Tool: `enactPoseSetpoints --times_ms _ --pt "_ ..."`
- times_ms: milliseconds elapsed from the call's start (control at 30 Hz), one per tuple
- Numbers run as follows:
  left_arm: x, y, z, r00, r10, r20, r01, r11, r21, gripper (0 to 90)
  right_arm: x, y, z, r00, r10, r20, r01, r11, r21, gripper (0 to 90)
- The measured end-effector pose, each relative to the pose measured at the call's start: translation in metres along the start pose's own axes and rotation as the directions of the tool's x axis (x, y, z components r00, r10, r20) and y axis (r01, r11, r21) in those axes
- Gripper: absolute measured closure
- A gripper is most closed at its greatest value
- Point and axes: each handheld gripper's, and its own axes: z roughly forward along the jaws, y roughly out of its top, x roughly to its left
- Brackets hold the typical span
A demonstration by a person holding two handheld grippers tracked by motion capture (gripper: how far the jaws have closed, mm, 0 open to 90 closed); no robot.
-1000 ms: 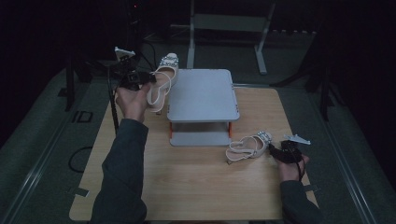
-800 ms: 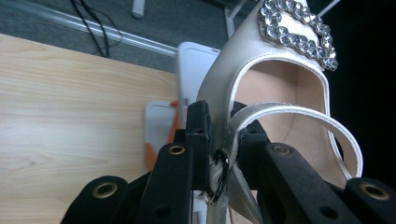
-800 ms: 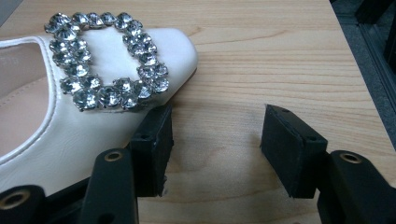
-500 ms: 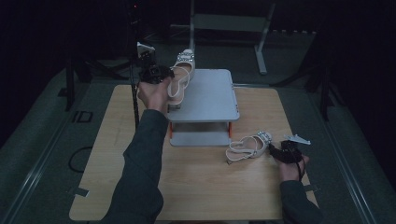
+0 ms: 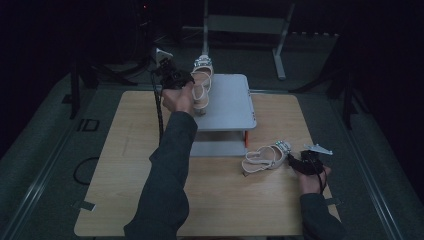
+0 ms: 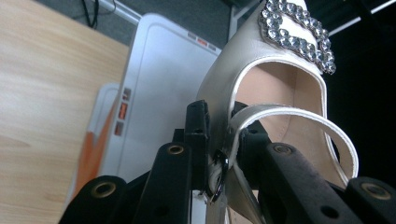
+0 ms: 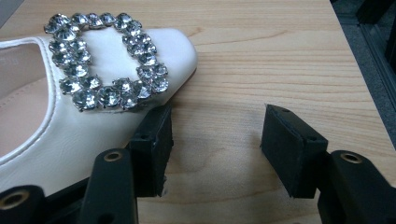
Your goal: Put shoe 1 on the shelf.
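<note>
Broadly, the wooden table [image 5: 125, 165] carries a grey two-tier shoe rack [image 5: 227, 102], and the work in hand is setting a pair of cream sandals on it. One sandal [image 5: 201, 84] hangs over the rack's top shelf at its left rear corner, pinched by the left gripper [image 5: 176, 79], whose jaws press together on the ankle strap near its small buckle [image 6: 219, 175]. To do this well, the person should lower it until the sole sits flat on the shelf, toe pointing away, then release. The second sandal [image 5: 265, 157] lies on the table right of the rack, its jewelled toe [image 7: 105, 60] beside one pad of the right gripper [image 5: 305, 162], jaws spread and holding nothing
</note>
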Motion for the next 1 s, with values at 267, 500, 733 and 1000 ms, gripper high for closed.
enactPoseSetpoints --times_ms 267,500,733,1000 --pt "-0.003 -0.004 0.010 0.9997 -0.017 -0.020 0.017 0.9997 0.017 78.7 0.000 0.000 0.000 1.0000 0.001 0.001 -0.001 1.000 -0.001 42.6" --pt "-0.002 -0.006 0.017 0.9962 -0.069 -0.053 0.070 0.9975 0.006 78.8 0.000 0.000 0.001 1.0000 0.002 0.002 -0.002 1.000 -0.001 42.3" --pt "-0.006 -0.003 0.020 0.9936 0.015 -0.112 -0.012 0.9994 0.032 78.8 0.000 0.000 0.001 1.0000 0.001 0.001 -0.001 1.000 -0.002 42.2" --pt "-0.011 0.001 0.023 0.9887 0.060 -0.138 -0.053 0.9971 0.055 78.4 0.000 0.001 0.001 1.0000 0.002 0.001 -0.002 1.000 -0.002 42.2"
